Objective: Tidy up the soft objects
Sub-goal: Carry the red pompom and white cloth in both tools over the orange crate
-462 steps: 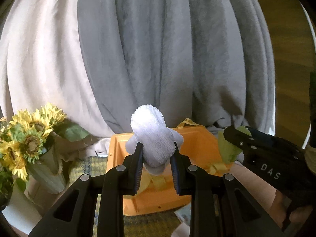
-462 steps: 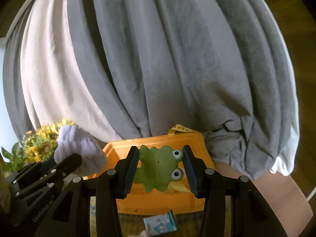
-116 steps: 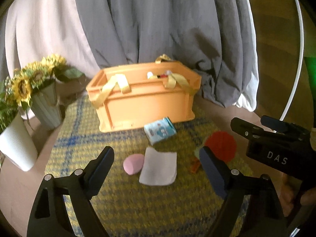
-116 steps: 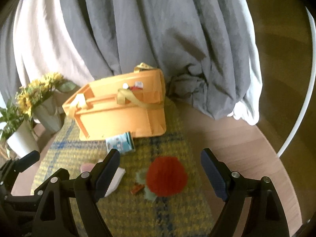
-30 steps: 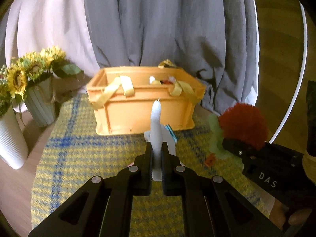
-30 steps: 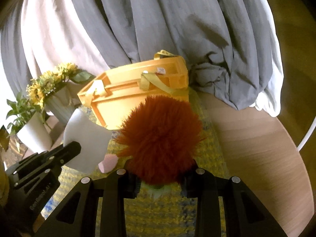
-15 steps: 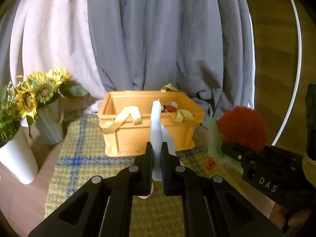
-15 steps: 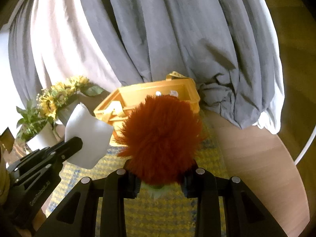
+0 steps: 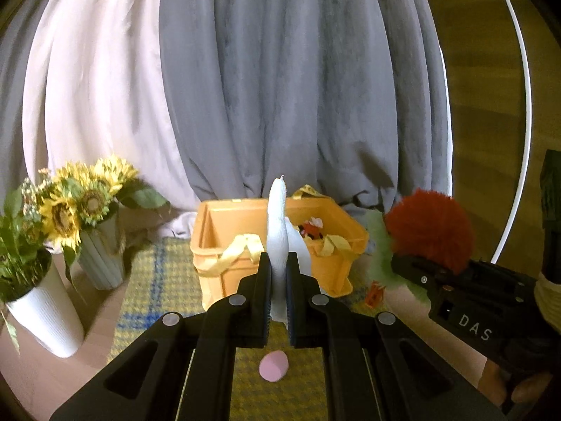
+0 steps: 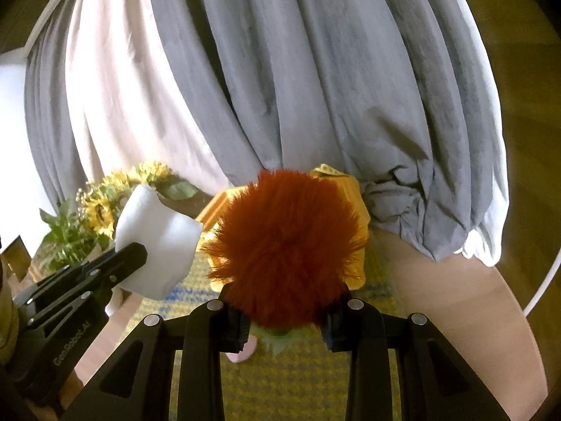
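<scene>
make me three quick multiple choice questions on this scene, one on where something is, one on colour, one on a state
1. Where is the pink pad?
A. in the crate
B. on the checked mat
C. in the left claw

2. What colour is the fluffy ball in the right claw?
A. red-orange
B. blue
C. white

3. What is the left claw doing?
A. open, holding nothing
B. shut on a white cloth
C. shut on a flower

Answers:
1. B: the pad lies on the yellow and blue mat, in front of the orange crate.
2. A: the ball fills the middle of the right wrist view in red-orange fur.
3. B: the white cloth stands upright, pinched between the left claw's fingers.
</scene>
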Motion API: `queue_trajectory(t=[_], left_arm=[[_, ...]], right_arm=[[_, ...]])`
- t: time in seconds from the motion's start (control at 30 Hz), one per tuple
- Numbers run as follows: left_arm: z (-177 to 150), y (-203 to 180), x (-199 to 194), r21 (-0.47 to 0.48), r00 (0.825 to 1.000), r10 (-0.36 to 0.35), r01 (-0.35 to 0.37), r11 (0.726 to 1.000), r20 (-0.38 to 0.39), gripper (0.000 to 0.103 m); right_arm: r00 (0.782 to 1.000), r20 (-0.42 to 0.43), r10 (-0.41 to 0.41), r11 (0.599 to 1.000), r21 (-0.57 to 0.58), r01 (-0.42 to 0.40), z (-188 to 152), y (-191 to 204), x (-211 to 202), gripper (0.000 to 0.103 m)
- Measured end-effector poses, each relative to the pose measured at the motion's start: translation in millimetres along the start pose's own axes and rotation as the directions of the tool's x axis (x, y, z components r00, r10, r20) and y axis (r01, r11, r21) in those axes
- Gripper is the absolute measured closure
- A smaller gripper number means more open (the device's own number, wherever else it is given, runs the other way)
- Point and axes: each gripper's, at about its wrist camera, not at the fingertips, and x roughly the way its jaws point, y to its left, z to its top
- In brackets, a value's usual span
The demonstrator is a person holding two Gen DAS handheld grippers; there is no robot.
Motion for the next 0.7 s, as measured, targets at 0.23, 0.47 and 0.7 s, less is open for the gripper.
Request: queue_trajectory(t=[0.23, 0.47, 0.7], left_arm=[[15, 11, 2, 0.019, 0.999, 0.012, -0.013, 1.0, 0.039, 0.094], [29, 23, 11, 0.031, 0.997, 0.008, -0.011, 0.999, 0.079, 0.094], [41, 34, 32, 0.04, 0.996, 0.004, -0.007, 0.999, 0.089, 0.094]], right_arm=[[0.999, 0.039, 0.024, 1.0, 0.016, -0.025, 13, 8, 7, 0.071], [0.996, 0.085, 0.029, 1.0, 0.002, -0.03, 28, 20, 18, 0.071], [0.994, 0.1, 0.036, 0.999, -0.007, -0.036, 46, 25, 38, 0.071]])
